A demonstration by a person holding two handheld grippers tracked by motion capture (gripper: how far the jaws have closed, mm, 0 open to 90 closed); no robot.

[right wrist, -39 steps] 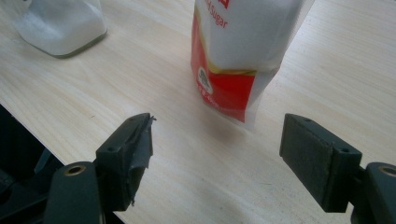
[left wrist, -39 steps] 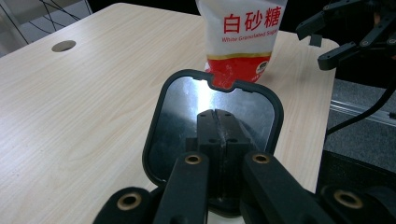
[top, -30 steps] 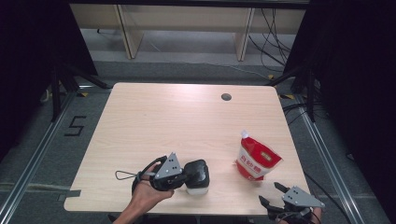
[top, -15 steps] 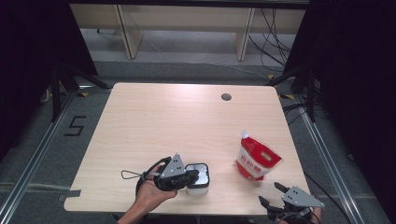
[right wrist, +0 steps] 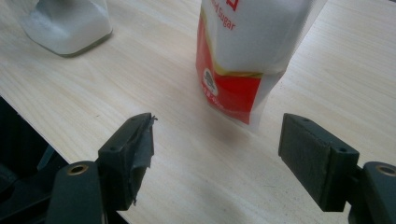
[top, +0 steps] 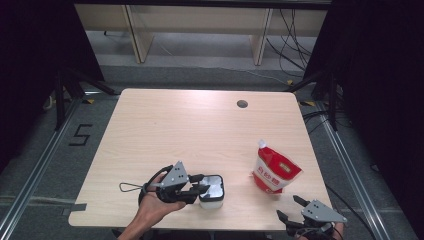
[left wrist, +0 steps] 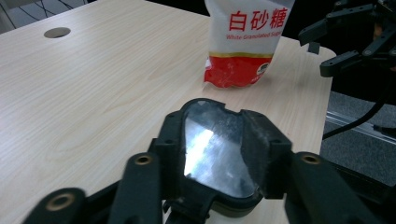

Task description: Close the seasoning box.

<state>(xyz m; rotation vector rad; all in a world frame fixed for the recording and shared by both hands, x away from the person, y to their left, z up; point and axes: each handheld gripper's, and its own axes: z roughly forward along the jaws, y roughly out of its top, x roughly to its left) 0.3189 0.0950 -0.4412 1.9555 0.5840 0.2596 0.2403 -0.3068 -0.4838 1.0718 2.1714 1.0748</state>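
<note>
Our left gripper, jaws just opening, loosely straddles the jar at lower centre; our right gripper gapes empty; withdrawing carelessly could topple it

Table: pale wood-grain laminate, matt. Sugar pouch: glossy plastic. Container: translucent plastic, black rim.

in the left gripper view the jar is cut by the bottom edge and its sides are hidden behind the black jaws. the top of the sugar bag is cut by the upper edge. in the right gripper view the jar is cut at the upper left. in the high view the right gripper is cut by the bottom edge.
</note>
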